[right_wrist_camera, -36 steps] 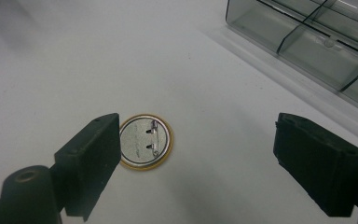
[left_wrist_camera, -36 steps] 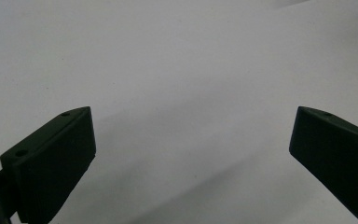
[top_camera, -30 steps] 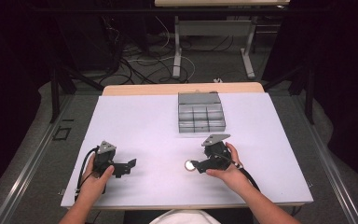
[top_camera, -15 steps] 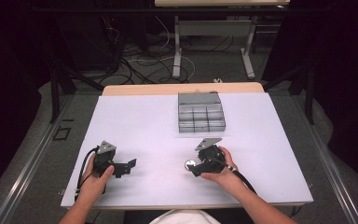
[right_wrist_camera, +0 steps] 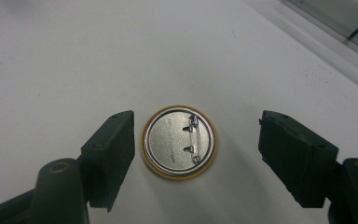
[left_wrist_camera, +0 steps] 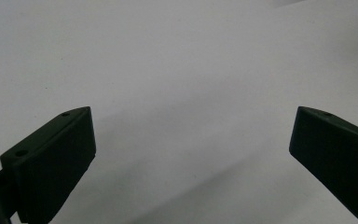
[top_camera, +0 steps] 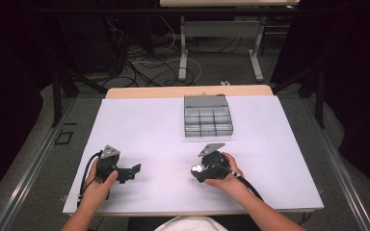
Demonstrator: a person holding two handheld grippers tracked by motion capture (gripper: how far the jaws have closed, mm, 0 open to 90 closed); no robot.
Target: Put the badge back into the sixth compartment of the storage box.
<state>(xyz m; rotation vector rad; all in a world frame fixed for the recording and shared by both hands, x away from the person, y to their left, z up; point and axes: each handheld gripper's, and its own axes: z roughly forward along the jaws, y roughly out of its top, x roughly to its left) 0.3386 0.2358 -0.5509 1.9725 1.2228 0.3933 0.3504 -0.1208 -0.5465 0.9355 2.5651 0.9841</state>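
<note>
My right claw: closing, astride pin badge, untouched | my left claw: wide, empty | counter

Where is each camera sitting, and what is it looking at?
High view: above the person's side, facing forward and down on the white table; forearms, both hands show.
Left gripper view: rides the left tool, facing bare tabletop; its black jaws show.
Right gripper view: rides the right tool, facing the round silver pin-back badge.
Shared: high and right gripper views both show the badge.
</note>
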